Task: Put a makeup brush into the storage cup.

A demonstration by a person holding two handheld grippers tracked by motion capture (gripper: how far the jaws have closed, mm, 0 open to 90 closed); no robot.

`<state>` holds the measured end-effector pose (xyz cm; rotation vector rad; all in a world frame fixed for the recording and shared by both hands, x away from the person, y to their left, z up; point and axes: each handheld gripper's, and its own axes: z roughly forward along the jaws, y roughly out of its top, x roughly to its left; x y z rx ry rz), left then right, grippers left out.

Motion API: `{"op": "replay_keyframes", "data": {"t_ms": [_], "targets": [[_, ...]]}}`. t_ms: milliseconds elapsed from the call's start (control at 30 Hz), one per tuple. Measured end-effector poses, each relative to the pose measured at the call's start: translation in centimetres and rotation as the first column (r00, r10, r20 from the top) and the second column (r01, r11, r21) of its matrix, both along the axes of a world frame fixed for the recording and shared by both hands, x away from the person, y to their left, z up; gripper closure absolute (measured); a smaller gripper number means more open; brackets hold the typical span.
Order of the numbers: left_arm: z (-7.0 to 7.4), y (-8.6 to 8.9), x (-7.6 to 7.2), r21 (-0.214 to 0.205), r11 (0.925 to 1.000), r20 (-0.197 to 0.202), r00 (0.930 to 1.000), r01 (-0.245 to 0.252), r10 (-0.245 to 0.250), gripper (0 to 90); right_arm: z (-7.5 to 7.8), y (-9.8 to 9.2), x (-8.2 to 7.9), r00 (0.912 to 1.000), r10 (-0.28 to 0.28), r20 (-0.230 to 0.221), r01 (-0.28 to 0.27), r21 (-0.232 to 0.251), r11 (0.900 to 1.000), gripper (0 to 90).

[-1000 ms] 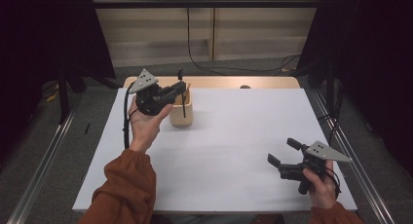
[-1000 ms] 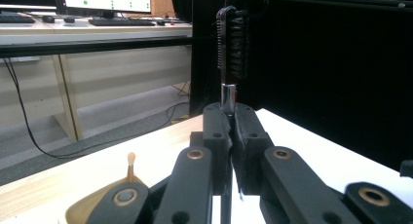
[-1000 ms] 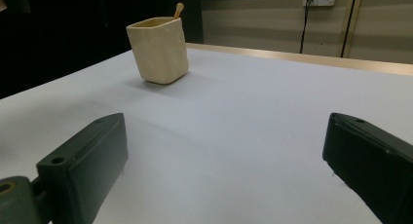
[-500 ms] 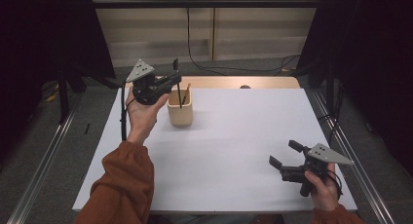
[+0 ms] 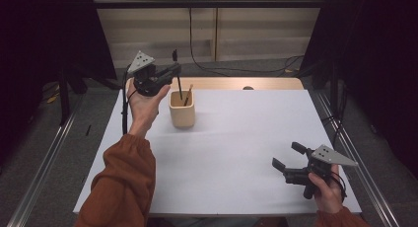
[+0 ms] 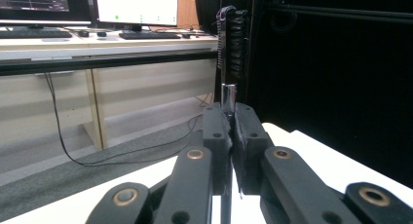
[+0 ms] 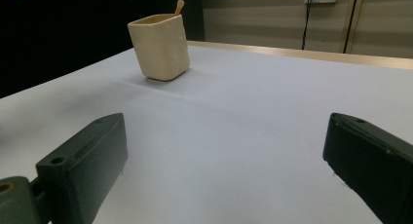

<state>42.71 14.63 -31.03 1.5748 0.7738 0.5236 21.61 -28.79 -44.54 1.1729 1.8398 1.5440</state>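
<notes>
The left gripper (image 5: 173, 69) is clamped on a thin black brush (image 6: 231, 44) — a mascara-type wand with a bristled head and a metal collar. It holds it near-upright, above and just to the left of the beige cup (image 5: 182, 108), the lower end of the stick dipping toward the cup's mouth. A wooden stick (image 5: 188, 95) leans inside the cup, against its right wall.

The grip looks narrow: the jaws pinch the stem just below the collar, so the brush could pivot or slide between them if the hand tilts. If the lower end is still inside the cup, a sideways pull could catch the rim and tip the cup, which stands free on the white table (image 5: 236, 148) with nothing steadying it. The wooden stick could also be dragged out or knocked over.

The right gripper (image 5: 286, 156) rests well to the right of the cup and nearer the person, jaws spread apart and holding nothing — too far off to brace the cup.
</notes>
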Motion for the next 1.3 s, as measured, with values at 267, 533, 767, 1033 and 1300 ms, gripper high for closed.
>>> {"op": "replay_keyframes", "data": {"t_ms": [267, 533, 767, 1033, 1300], "targets": [[-0.9, 0.1, 1.4, -0.001, 0.9997, -0.008, 0.9996, -0.025, 0.025, 85.5, -0.1, 0.0, 0.1, 1.0, 0.008, 0.002, -0.008, -0.001, 1.0, 2.2], [-1.6, -0.4, 1.5, 0.023, 0.9995, -0.011, 0.9997, -0.019, 0.02, 85.5, 0.0, 0.1, 0.0, 0.9998, 0.018, -0.002, -0.018, 0.003, 0.9998, 3.1], [-2.5, -0.7, 1.5, 0.036, 0.9993, -0.026, 0.9997, -0.005, 0.005, 85.5, 0.0, 0.0, 0.0, 0.9999, 0.015, -0.001, -0.015, 0.008, 0.9999, 3.1], [-3.9, -0.6, 1.8, 0.052, 0.9985, -0.047, 0.9987, -0.016, 0.019, 85.5, 0.0, 0.0, 0.0, 0.9999, 0.015, -0.001, -0.015, 0.008, 0.9998, 3.1], [-5.5, -0.4, 1.7, 0.059, 0.9981, -0.064, 0.9976, -0.021, 0.025, 85.5, 0.0, 0.1, 0.0, 0.9999, 0.014, 0.003, -0.014, 0.007, 0.9999, 3.1]]}}
